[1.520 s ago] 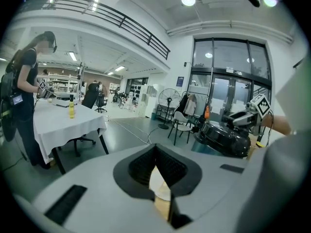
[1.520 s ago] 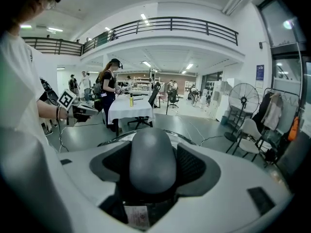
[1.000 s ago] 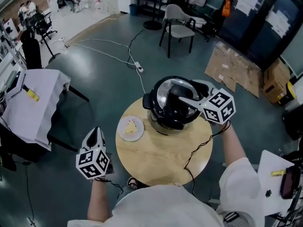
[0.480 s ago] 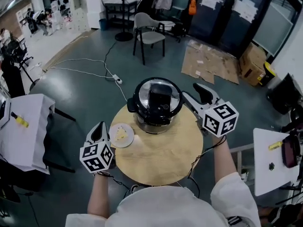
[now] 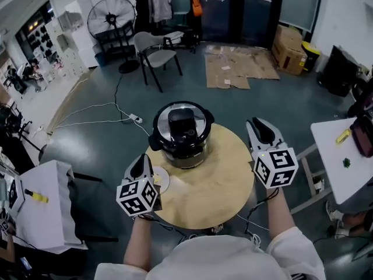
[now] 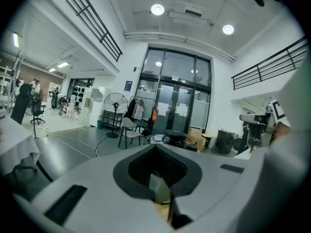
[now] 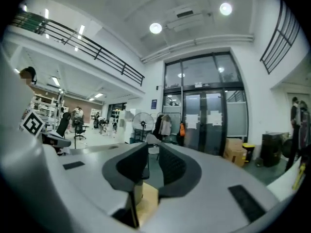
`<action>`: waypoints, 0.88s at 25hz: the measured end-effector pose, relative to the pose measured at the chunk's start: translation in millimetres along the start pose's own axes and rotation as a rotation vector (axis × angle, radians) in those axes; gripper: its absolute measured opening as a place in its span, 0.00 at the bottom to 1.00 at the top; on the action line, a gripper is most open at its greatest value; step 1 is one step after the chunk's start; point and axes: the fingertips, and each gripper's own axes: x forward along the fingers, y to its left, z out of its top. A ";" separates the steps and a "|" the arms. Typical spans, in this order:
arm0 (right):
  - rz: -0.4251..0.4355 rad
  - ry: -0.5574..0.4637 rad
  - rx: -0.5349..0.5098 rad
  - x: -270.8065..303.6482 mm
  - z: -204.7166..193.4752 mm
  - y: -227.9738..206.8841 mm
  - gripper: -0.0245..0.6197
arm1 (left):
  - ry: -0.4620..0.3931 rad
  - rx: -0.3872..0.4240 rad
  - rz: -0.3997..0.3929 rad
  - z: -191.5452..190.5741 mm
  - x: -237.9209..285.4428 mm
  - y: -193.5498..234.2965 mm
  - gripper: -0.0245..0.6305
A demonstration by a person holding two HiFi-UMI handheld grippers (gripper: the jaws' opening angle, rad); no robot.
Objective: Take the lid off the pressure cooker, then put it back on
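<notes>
The black and steel pressure cooker (image 5: 179, 134) stands at the far side of the round wooden table (image 5: 215, 185), with its lid (image 5: 182, 121) on. My right gripper (image 5: 260, 126) hovers level over the table's right edge, well clear of the cooker. Its jaws have just been closing and stand a narrow gap apart with nothing between them (image 7: 153, 154). My left gripper (image 5: 141, 163) hangs at the table's left edge, below and left of the cooker. Its pads meet on nothing (image 6: 156, 149).
A white plate (image 5: 162, 181) with a yellow piece lies beside the left gripper, partly hidden by it. A chair (image 5: 152, 48), a fan (image 5: 111, 16) and flattened cardboard (image 5: 239, 66) lie beyond. Cables (image 5: 93, 112) run over the floor. Cloth-covered tables stand left (image 5: 41, 209) and right (image 5: 341, 156).
My right gripper has left the lid handle, drawn back to the right of the cooker, and its jaws have narrowed. My left gripper has moved up to the table's edge.
</notes>
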 end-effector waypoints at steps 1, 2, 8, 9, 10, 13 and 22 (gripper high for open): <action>-0.032 0.000 0.022 -9.0 -6.6 -5.9 0.14 | 0.000 0.011 -0.012 2.7 1.0 -5.0 0.03; -0.061 0.002 0.046 -17.6 -13.5 -10.4 0.12 | -0.001 0.021 -0.023 5.4 1.3 -8.7 0.03; -0.187 0.018 0.161 -58.7 -50.4 -23.4 0.04 | -0.011 0.070 -0.051 17.8 -4.5 -19.3 0.03; -0.200 0.024 0.171 -63.4 -55.7 -23.9 0.04 | -0.013 0.075 -0.051 18.0 -5.5 -20.1 0.03; -0.212 0.030 0.179 -67.7 -61.0 -23.9 0.04 | -0.014 0.078 -0.050 17.8 -6.5 -20.5 0.03; -0.239 0.057 0.190 -78.8 -76.7 -21.5 0.04 | -0.016 0.076 -0.043 14.4 -9.2 -20.6 0.03; -0.259 0.089 0.182 -87.9 -89.4 -16.0 0.04 | -0.016 0.036 -0.032 5.8 -8.3 -20.9 0.03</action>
